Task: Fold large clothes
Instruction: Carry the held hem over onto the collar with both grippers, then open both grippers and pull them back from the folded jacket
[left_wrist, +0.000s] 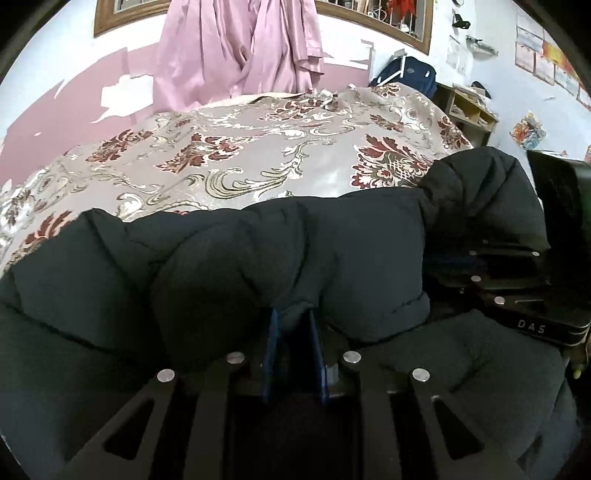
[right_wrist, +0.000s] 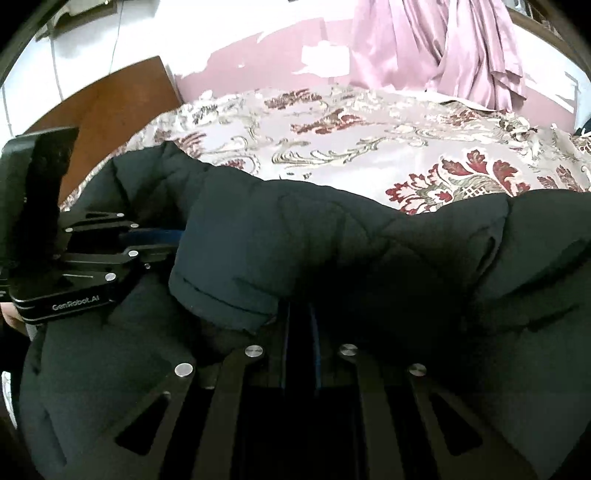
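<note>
A dark, quilted puffy jacket (left_wrist: 229, 266) lies bunched along the near edge of a bed and fills the lower half of both views (right_wrist: 369, 251). In the left wrist view, my left gripper (left_wrist: 295, 314) is shut on a pinched fold of the jacket between its blue pads. My right gripper (left_wrist: 437, 264) comes in from the right, its fingers buried under a puffed sleeve or hem. In the right wrist view, my right gripper (right_wrist: 300, 306) is shut on dark jacket fabric. My left gripper (right_wrist: 175, 240) reaches in from the left, gripping the jacket's edge.
The bed has a beige bedspread (left_wrist: 258, 158) with red and gold floral patterns, spreading beyond the jacket. Pink curtains (left_wrist: 243, 48) hang at the far wall. A wooden shelf (left_wrist: 469, 107) and a dark backpack (left_wrist: 406, 74) stand at the far right. A brown wooden panel (right_wrist: 122, 99) stands left.
</note>
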